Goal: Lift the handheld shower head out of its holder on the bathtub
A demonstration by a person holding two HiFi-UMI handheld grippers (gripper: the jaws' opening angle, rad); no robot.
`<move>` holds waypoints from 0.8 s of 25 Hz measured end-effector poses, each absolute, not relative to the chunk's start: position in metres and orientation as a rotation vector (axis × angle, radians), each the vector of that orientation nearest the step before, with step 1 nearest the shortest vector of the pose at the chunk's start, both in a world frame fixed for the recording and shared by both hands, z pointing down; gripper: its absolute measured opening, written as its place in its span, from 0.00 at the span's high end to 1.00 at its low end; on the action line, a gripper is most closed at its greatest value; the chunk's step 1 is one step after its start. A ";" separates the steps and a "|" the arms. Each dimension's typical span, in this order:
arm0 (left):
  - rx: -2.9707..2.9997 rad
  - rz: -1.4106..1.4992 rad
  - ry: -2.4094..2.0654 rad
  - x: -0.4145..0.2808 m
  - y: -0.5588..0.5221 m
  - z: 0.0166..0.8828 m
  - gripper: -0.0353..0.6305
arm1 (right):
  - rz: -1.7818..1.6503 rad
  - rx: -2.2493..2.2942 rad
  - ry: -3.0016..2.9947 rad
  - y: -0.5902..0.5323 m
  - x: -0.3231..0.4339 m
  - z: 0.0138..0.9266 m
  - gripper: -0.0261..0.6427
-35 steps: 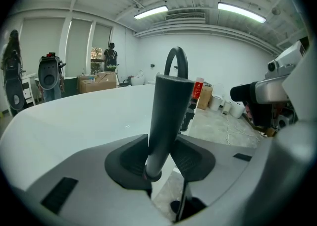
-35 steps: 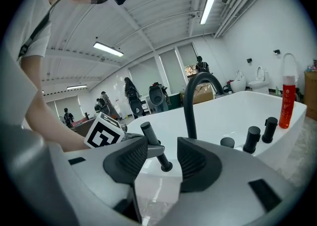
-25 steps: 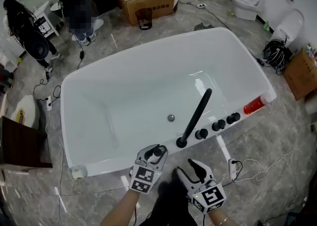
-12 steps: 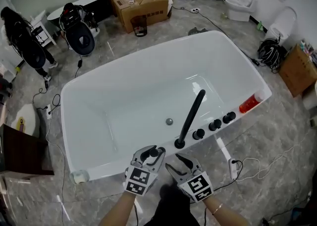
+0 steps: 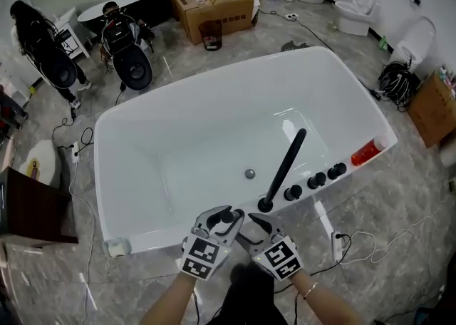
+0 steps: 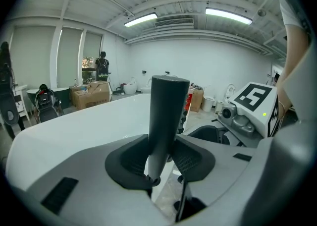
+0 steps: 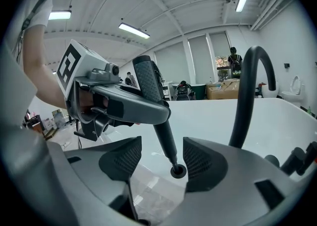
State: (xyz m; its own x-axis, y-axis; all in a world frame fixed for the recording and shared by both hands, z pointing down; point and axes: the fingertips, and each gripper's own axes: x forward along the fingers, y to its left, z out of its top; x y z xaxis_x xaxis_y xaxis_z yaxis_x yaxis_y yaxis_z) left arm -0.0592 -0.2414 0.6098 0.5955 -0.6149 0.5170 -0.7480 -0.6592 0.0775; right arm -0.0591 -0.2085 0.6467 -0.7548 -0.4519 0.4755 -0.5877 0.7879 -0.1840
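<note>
Left tongs [image 5: 225, 217] clamped on shower head handle [image 6: 167, 111], right tongs [image 5: 256, 222] close beside, jaws just opening wide, handle's lower end between them, untouched

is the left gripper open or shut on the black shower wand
Shut on it: the left gripper has both pads pressed on the black handheld shower head.

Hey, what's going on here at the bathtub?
A person is working at the rim of a white bathtub with a tool in each hand. The left tool is clamped on the black shower head. The right tool's jaws have just been opening; they stand apart on either side of its thin lower stem without touching. Whether it is fully lifted free I can't tell.
</note>
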 end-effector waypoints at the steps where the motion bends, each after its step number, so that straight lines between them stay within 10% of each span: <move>1: 2.542 0.664 -1.112 -0.060 -0.241 0.610 0.72 | 0.447 0.766 -2.572 -0.209 -0.063 0.647 0.58; 20: 2.588 0.684 -1.045 -0.064 -0.240 0.610 0.72 | 0.315 0.656 -2.597 -0.233 -0.106 0.653 0.68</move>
State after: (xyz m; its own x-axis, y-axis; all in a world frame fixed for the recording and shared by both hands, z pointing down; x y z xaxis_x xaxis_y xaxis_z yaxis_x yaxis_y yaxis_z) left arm -0.0642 -0.2398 0.6095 0.6291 -0.5803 0.5172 -0.7063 -0.7046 0.0684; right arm -0.1063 -0.2328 0.6532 -0.7900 -0.3956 0.4685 -0.4960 0.8614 -0.1091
